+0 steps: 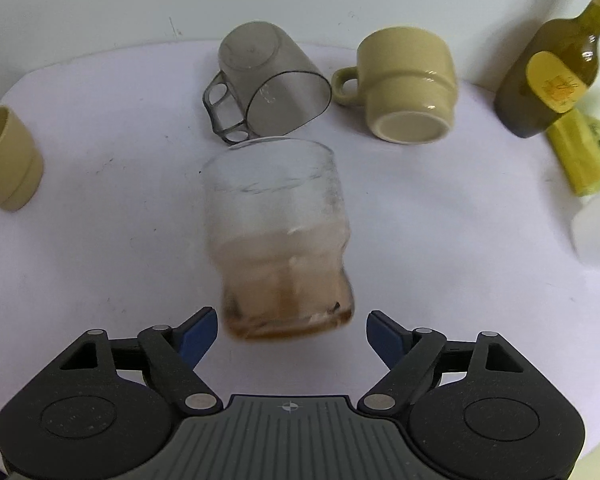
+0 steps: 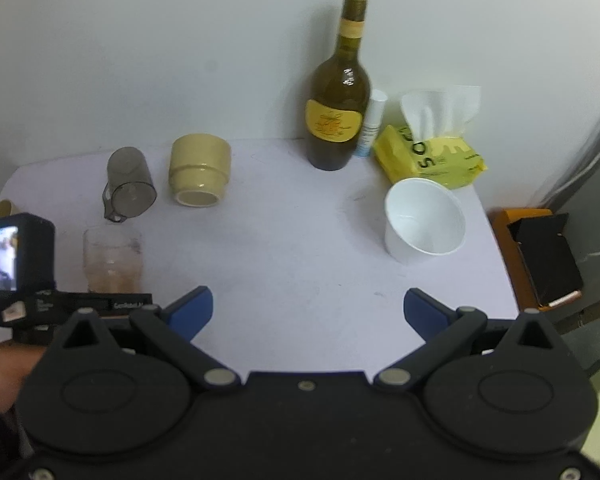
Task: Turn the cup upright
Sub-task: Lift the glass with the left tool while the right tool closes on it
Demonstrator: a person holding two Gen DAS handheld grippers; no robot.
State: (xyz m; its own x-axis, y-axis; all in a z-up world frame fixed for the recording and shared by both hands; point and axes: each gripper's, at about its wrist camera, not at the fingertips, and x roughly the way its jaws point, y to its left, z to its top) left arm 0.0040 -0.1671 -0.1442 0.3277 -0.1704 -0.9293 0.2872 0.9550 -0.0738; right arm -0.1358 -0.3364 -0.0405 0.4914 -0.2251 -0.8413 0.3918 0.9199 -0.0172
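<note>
**Glass cup point(image 1: 278, 240) upright, with only the withdrawal left**

Stands rim-up on the white tabletop point(image 1: 440, 260), base down, just ahead of the left tool point(image 1: 291, 334). Sits between the blue fingers point(image 1: 198, 336) with a gap on either side of the base, so apparently free of any grip. Looks smeared in the left wrist view (motion blur, likely; cannot tell whether fully settled). Shows the same upright pose at the left edge of the right wrist view.

Spreads wide on the left tool, holding nothing. Spreads wide on the right tool point(image 2: 308, 312) too, over bare tabletop and well apart from the cup.

Suggests a finished flip, with only backing clear of the cup remaining. Leaves a grey see-through mug point(image 1: 268, 88) on its side just behind the cup. Leaves a beige mug point(image 1: 408, 84) beside that, seemingly also tipped over. Possibly further work; cannot tell from the task line.

Calls for a straight retreat, to avoid brushing the base and toppling the cup.
</note>
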